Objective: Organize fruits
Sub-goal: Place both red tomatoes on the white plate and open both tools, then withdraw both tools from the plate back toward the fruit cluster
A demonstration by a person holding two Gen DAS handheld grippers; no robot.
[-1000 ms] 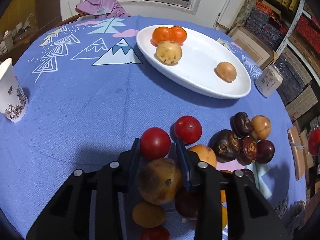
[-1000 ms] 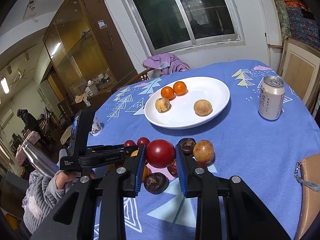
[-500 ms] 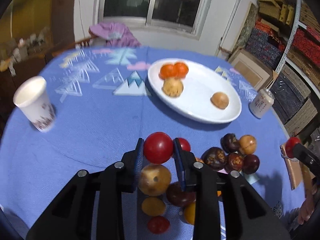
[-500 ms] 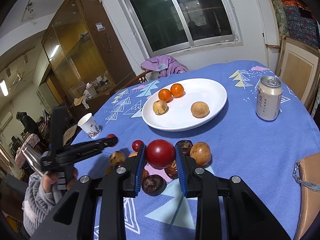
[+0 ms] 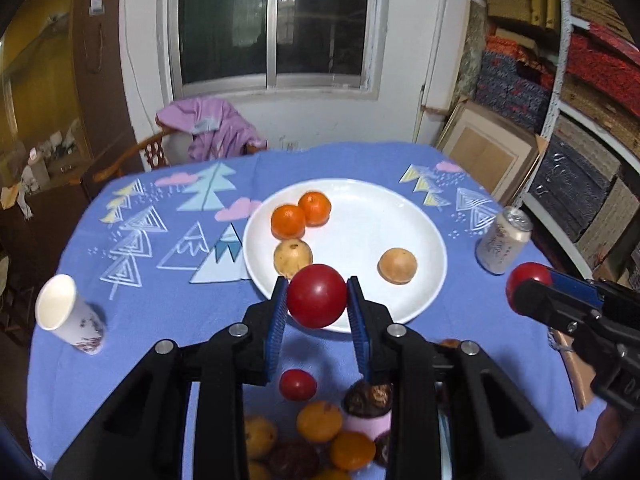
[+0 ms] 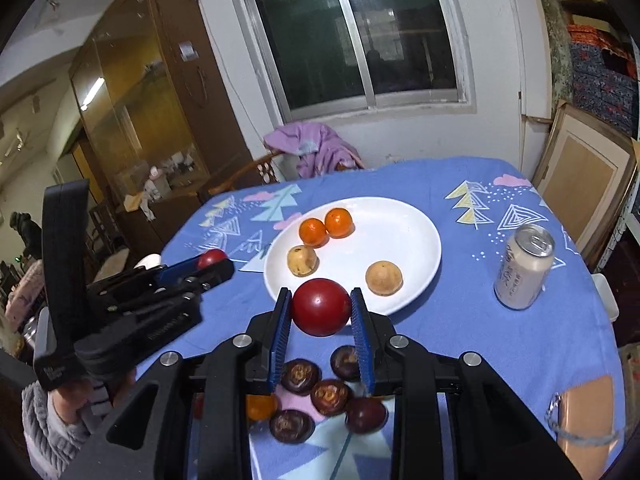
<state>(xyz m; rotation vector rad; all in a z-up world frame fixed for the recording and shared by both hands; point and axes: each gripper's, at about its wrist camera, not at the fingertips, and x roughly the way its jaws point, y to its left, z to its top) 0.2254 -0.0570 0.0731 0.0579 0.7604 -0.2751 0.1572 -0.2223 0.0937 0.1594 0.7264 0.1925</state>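
Two tomatoes ride clamped: our left tool (image 5: pixel 317 307) grips one (image 5: pixel 316 295), our right tool (image 6: pixel 321 314) another (image 6: pixel 321 306); smooth, soft-skinned, best squeezed lightly across their middles.

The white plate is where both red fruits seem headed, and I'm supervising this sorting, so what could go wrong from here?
1. Both grippers approach the white plate together: the left gripper and right gripper could collide over it.
2. Each round red fruit is pinched only at its sides; it may slip or bruise.
3. Released, one could roll into the two oranges or off the shallow rim.
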